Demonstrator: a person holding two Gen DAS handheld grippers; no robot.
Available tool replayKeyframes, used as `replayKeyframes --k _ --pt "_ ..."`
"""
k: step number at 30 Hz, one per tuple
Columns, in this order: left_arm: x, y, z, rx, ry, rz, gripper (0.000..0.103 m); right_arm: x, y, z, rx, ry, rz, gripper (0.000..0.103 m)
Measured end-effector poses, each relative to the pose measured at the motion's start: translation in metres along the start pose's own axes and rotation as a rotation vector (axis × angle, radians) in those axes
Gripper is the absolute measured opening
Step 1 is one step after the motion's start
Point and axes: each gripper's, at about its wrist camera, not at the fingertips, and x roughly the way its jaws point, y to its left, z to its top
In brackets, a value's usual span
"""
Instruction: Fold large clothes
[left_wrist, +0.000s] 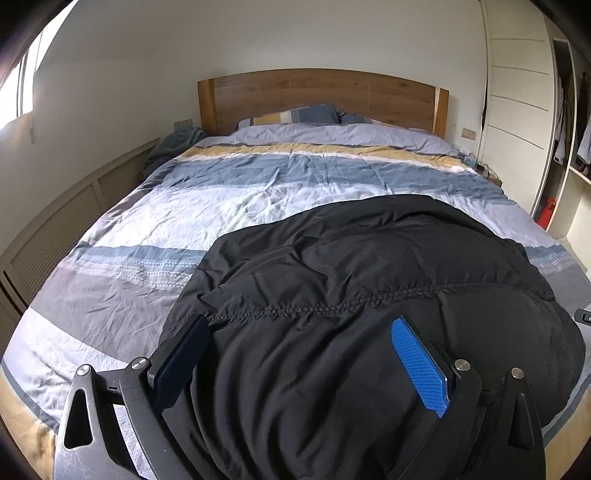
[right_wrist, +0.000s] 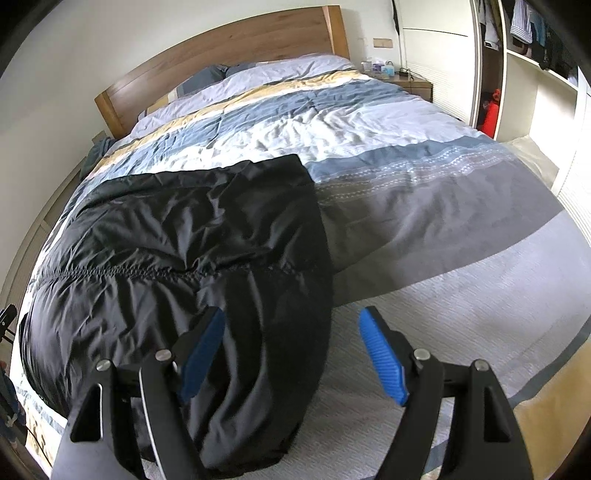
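A large black padded jacket (left_wrist: 351, 288) lies spread on the striped bed cover (left_wrist: 221, 206), with a stitched seam across it. My left gripper (left_wrist: 299, 325) is open, its fingers straddling the jacket's near edge without pinching it. In the right wrist view the jacket (right_wrist: 177, 236) fills the left half. My right gripper (right_wrist: 291, 321) is open over the jacket's right edge: its left pad (right_wrist: 203, 350) is above the fabric, its right pad (right_wrist: 380, 354) above the bed cover (right_wrist: 443, 221).
A wooden headboard (left_wrist: 321, 96) and pillows (left_wrist: 295, 116) stand at the far end. An open wardrobe (left_wrist: 569, 122) with hanging clothes is at the right. A bedside table (right_wrist: 413, 83) holds small items. A low panelled wall (left_wrist: 55, 229) runs along the left.
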Motion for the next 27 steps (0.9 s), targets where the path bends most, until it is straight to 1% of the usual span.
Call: replayKeyframes --k 3,6,10,13,17,20,25,27 --pt "-0.002 0.004 0.001 -0.015 -0.003 -0.007 0.101 -0.004 -0.004 0.000 0.017 -0.012 0.006 0.076" --pt "-0.002 0.017 0.004 -0.047 -0.008 -0.025 0.102 -0.007 -0.008 0.001 0.037 -0.021 0.018 0.078" --pt "0.004 0.050 0.005 -0.114 0.019 -0.027 0.102 -0.005 -0.013 0.004 0.069 -0.011 0.050 0.079" --pt "0.013 0.079 0.003 -0.170 0.051 -0.025 0.102 0.004 -0.018 0.004 0.103 0.007 0.093 0.079" --pt "0.030 0.119 -0.007 -0.245 0.119 -0.045 0.102 0.022 -0.027 0.002 0.171 0.047 0.165 0.079" --pt "0.050 0.144 -0.014 -0.310 0.186 -0.092 0.102 0.042 -0.032 0.000 0.215 0.096 0.215 0.079" --pt "0.092 0.164 -0.033 -0.383 0.307 -0.180 0.102 0.077 -0.042 -0.010 0.298 0.179 0.305 0.079" --pt "0.107 0.171 -0.043 -0.426 0.345 -0.225 0.102 0.090 -0.048 -0.016 0.343 0.209 0.352 0.087"
